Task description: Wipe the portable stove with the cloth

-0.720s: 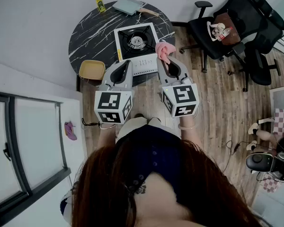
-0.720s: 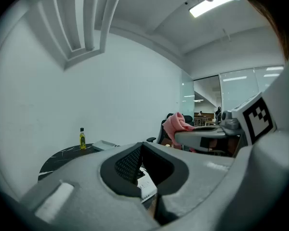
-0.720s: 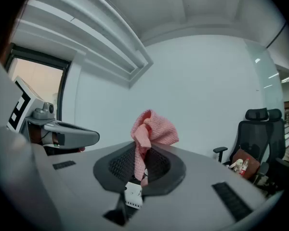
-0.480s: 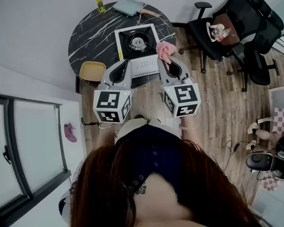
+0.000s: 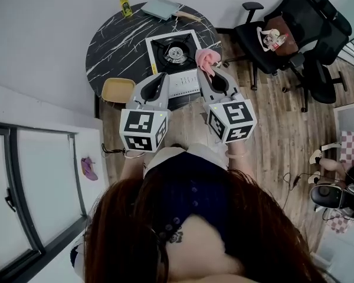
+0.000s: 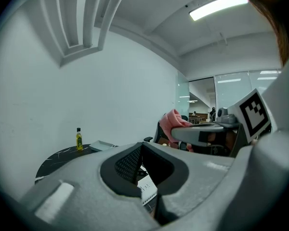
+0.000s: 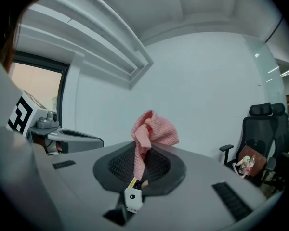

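The white portable stove with its black burner sits on a round black marble table. Its front panel peeks out under my left jaws. In the head view my right gripper hovers at the stove's right front corner. It is shut on a bunched pink cloth, which sticks up past the jaw tips. My left gripper hangs over the stove's near edge with its jaws together and nothing between them. The cloth also shows in the left gripper view.
A yellow-green bottle and a pale blue tray stand at the table's far side. A yellow round seat sits at its near left. A black office chair holding small items stands to the right, on wood floor.
Both grippers have edged slightly forward toward the stove, with the pink cloth still held in the right one. The head view has shifted a little.
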The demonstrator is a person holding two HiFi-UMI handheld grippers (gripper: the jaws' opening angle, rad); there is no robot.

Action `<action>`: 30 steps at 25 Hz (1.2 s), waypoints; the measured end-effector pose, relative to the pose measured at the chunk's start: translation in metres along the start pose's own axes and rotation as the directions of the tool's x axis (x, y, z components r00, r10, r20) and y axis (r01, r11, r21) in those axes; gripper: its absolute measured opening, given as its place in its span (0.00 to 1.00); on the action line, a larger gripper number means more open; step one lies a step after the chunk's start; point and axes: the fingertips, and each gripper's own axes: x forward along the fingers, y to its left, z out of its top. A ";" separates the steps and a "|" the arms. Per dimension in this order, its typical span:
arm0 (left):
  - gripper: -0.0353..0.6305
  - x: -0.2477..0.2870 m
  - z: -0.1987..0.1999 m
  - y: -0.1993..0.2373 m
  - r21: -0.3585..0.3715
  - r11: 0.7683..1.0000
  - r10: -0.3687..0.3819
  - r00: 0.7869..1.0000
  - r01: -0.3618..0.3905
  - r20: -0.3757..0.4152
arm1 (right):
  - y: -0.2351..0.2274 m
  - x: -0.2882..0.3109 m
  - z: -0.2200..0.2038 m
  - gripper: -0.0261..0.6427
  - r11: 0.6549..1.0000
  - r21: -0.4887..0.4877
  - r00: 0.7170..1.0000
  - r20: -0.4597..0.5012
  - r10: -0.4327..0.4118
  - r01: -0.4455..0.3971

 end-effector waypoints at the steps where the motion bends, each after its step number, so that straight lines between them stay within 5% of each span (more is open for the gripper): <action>1: 0.07 0.000 -0.001 0.001 -0.002 1.000 -0.004 1.000 0.004 -0.002 | 0.002 0.002 0.000 0.09 1.000 0.000 1.000 0.000 0.004 -0.004; 30: 0.07 0.048 0.000 0.034 -0.017 0.998 0.055 0.998 -0.056 -0.019 | -0.012 0.063 0.001 0.09 0.996 -0.046 0.997 0.026 0.074 -0.073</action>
